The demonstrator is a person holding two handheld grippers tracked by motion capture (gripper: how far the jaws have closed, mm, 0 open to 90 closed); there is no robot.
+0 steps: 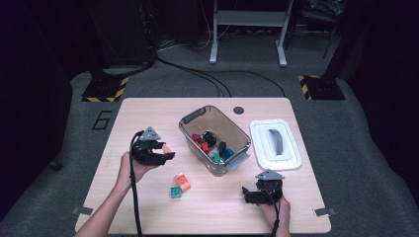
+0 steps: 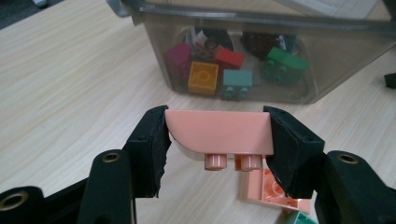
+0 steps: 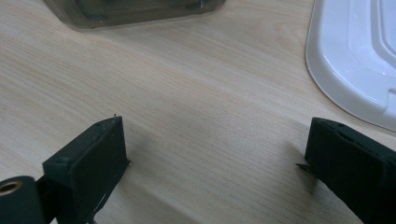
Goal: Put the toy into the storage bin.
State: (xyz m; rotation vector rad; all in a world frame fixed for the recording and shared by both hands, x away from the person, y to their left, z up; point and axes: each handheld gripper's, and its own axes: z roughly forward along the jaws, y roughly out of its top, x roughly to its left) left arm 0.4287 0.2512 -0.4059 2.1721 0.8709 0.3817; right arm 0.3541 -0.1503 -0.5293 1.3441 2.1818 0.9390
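Left gripper (image 2: 217, 140) grips a pink brick (image 2: 219, 132), probably bound for the bin (image 1: 215, 139) to the right; right gripper (image 3: 215, 163) rests wide open, empty.

1. A pale wood-grain rectangular worktop (image 1: 148, 118) carries the things.
2. A clear smoky plastic bin (image 1: 190, 122) of coloured bricks sits at its middle.
3. A white plastic lid with a grey handle (image 1: 291, 150) lies just beside the bin.
4. A salmon brick (image 1: 183, 181) and a teal brick (image 1: 176, 192) lie touching near the front.
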